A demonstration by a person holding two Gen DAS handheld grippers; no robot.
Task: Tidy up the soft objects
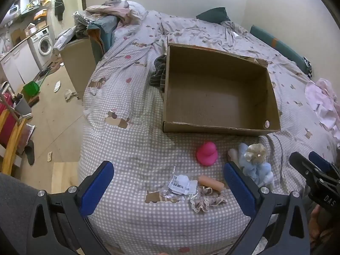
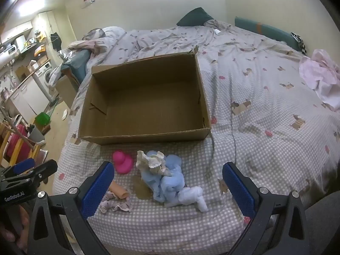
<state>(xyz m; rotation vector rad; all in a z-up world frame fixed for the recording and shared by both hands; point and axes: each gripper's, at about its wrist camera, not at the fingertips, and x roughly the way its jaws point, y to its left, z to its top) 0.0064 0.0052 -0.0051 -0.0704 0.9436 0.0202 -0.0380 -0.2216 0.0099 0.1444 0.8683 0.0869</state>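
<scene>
— Several soft things lie on the bed [image 2: 265,106] in front of us, and none is in the cardboard box [image 2: 146,137] yet. Both tongs are spread wide and carry nothing: the left tongs [image 1: 167,186] hang over the plastic packet [image 1: 180,183], the right tongs [image 2: 167,183] over the blue plush bundle [image 2: 170,180].

— Where does each piece sit against our tongs?

— Between the fingers of the right tongs lies the blue bundle with a cream frilly piece [image 2: 152,161] on top of it. The pink toy [image 2: 122,162] sits just beyond the right tongs' left finger, close to the box's near wall. The peach tube [image 2: 119,191] and the lacy scrunchie [image 2: 115,205] lie right beside that same finger, and between the fingers of the left tongs in their own view.

— How do we expect them to handle?

— We judge all of it light and yielding. The blue bundle looks like loose, tangled cloth, so we would pinch through its thick middle, or a limb may trail. The frilly piece merely rests on top and could drop off. The pink toy looks rubbery and rounded; we would close across its narrower upper part. The packet looks slick and may slide.

— And the box?

— It stands open just beyond all of them.
</scene>
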